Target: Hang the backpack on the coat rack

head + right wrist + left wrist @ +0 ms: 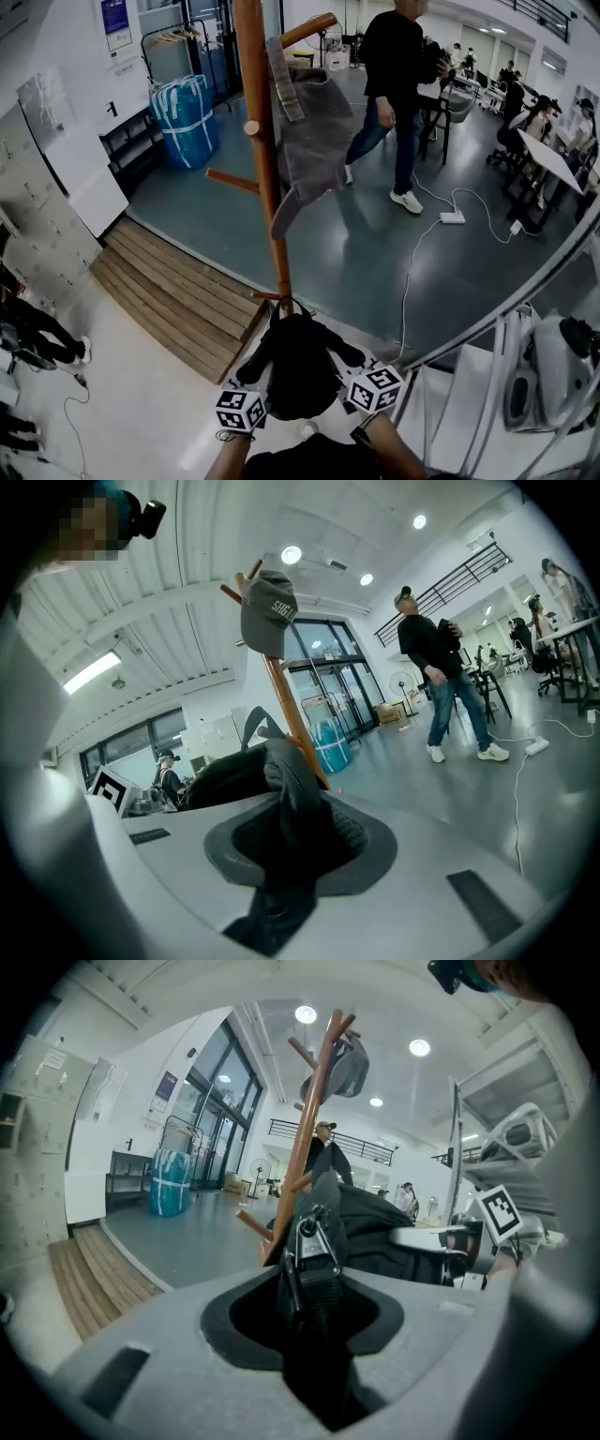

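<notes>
Left gripper (314, 1283): jaws partly closed, clamped on black webbing strap (321, 1241) of backpack (300, 370). Right gripper (286, 832): jaws narrower, pinching padded shoulder strap (292, 780). Backpack hangs between both grippers, close in front of coat rack (264, 178) pole, on no peg. Grey cap (267, 611) on upper peg.

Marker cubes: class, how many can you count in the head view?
2. One marker cube sits at the lower left of the black backpack; the other sits at its lower right. None looks hidden.
</notes>
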{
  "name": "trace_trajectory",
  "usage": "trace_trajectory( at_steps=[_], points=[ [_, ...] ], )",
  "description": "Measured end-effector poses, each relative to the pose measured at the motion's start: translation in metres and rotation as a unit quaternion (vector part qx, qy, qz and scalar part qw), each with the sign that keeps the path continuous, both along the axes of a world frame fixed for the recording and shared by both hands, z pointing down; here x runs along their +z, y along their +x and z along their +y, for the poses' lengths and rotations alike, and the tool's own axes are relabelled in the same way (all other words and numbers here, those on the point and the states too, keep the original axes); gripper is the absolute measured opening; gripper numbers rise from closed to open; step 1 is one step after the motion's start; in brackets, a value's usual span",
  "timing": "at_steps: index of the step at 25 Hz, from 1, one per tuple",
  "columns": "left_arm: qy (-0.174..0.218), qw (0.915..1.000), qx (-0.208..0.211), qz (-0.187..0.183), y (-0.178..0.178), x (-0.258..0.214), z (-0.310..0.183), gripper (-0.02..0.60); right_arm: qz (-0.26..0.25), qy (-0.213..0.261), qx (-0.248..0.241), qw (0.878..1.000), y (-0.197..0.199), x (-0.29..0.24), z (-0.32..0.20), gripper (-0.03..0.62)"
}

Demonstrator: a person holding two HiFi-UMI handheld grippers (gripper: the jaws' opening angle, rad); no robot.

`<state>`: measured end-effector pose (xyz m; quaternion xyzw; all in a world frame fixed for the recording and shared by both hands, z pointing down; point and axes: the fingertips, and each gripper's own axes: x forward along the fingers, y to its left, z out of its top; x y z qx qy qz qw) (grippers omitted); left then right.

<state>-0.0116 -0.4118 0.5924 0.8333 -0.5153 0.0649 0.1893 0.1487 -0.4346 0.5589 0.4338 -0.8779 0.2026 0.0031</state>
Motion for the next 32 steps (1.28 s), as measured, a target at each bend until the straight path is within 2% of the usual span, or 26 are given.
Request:
trace_trajectory(
  at_steps=[15,23,32],
  points=[
    [-0.033,0.9992,-0.02,0.005,-0.004,0.037,-0.048,0.13,0.01,-0.027,-0.007,1.0,-0.005,0.036,-0.05,0.075],
    [-0.055,0.9981,-0.027,-0.005,-0.008,0.059,-0.056,0.133,0.021,-0.047,-0.009,0.999,-0.011,0.057,-0.06,0.075],
    [-0.064,0.9977,-0.024,-0.008,-0.013,0.067,-0.071,0.138,0.037,-0.059,-0.001,0.998,-0.015,0.068,-0.073,0.081]
  ],
)
